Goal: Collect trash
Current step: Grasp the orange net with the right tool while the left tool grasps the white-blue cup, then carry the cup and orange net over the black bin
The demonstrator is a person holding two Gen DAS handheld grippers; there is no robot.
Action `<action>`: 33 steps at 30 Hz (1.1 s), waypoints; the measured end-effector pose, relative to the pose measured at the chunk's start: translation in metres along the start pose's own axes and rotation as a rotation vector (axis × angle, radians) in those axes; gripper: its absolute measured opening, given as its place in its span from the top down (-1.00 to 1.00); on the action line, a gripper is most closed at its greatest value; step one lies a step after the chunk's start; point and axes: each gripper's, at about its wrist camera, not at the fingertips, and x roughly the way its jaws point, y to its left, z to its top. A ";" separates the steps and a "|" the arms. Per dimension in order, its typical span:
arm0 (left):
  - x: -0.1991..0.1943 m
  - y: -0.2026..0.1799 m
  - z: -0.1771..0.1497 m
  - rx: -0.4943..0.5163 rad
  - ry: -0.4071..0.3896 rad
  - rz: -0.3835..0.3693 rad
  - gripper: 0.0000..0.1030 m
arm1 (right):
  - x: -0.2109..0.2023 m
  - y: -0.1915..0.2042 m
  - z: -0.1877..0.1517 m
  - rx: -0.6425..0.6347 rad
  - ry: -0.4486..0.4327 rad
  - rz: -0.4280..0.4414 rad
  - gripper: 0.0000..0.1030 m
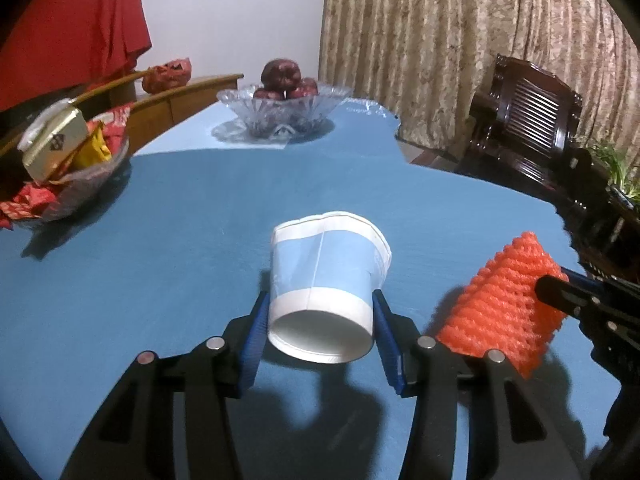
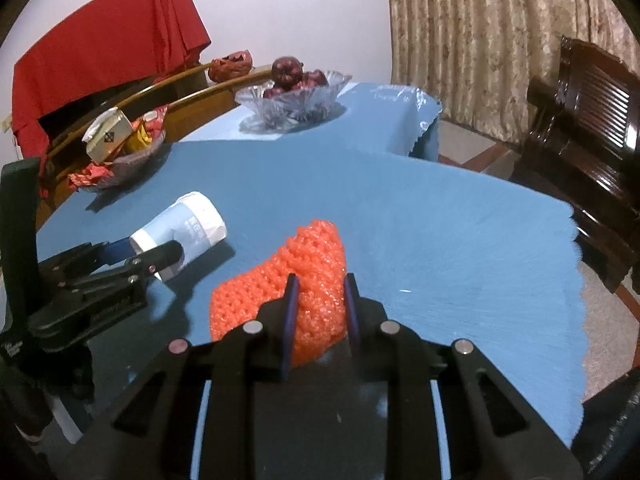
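Far ahead and to the left of the left gripper (image 1: pixel 320 320), a glass dish (image 1: pixel 80 184) holds a gold box (image 1: pixel 54 142) and red and yellow wrappers. Straight ahead of it, well beyond its fingertips, a cut-glass bowl (image 1: pixel 280 114) of dark red fruit (image 1: pixel 282 76) stands on the blue tablecloth (image 1: pixel 180 220).

The left gripper's blue-padded fingers (image 1: pixel 254 344) pinch the paper cup (image 1: pixel 326 276), one on each side near its base. The cup lies tipped over, its white bottom facing the camera and its crumpled mouth pointing away, and seems lifted just off the cloth, casting a shadow beneath.

Just to the right of that gripper sits the orange foam net (image 1: pixel 512 300), a fruit sleeve, gripped at its near end by the right gripper (image 2: pixel 318 312). In the right wrist view its two fingers (image 2: pixel 290 312) squeeze the net between them, the rest of it reaching forward and leftward. Farther right of both grippers stands a dark wooden chair (image 2: pixel 584 144) before a patterned curtain (image 2: pixel 480 20).
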 end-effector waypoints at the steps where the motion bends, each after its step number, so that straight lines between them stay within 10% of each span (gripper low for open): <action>1: -0.008 -0.004 0.000 0.006 -0.009 0.001 0.04 | -0.005 0.000 0.000 0.001 -0.006 -0.002 0.59; 33: -0.193 -0.147 -0.023 0.096 -0.155 -0.167 0.04 | -0.249 -0.057 -0.068 0.099 -0.173 -0.192 0.59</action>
